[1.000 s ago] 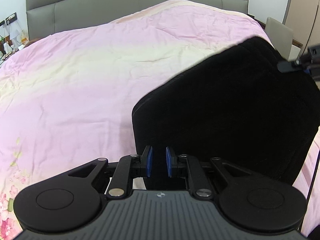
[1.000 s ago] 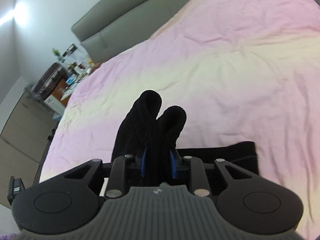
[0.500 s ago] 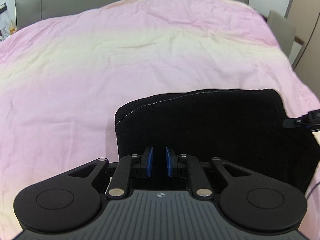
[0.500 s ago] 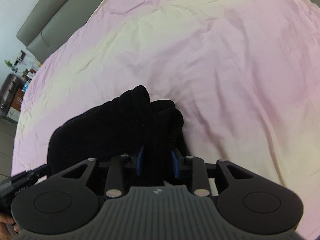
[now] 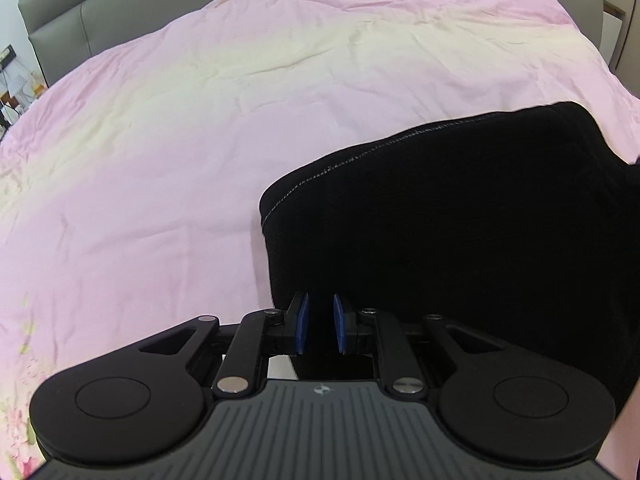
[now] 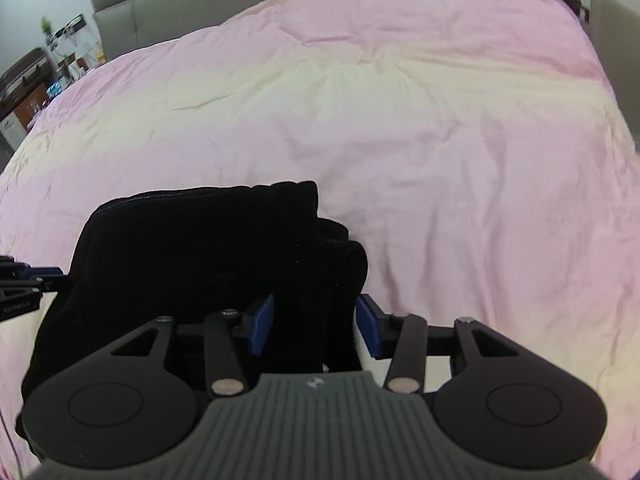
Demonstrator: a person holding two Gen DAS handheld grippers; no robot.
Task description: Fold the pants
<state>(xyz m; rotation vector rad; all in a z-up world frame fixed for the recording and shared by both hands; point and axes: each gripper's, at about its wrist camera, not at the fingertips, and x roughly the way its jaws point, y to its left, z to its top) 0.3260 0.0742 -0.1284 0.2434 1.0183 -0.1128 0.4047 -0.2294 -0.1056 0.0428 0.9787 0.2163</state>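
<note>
My left gripper [image 5: 319, 322] has its blue pads drawn close together with a fold of the black ribbed knit pants [image 5: 460, 232] pinched between them, the rest of the garment spreading ahead and to the right of the jaws on the pink and cream bedspread [image 5: 200, 120]. My right gripper [image 6: 316, 322] stands wider apart, its pads spread with bunched black cloth [image 6: 224, 248] between them, touching the left pad and falling short of the right. I can read no label on the pants; only a small moulded emblem on each gripper body, illegible.
</note>
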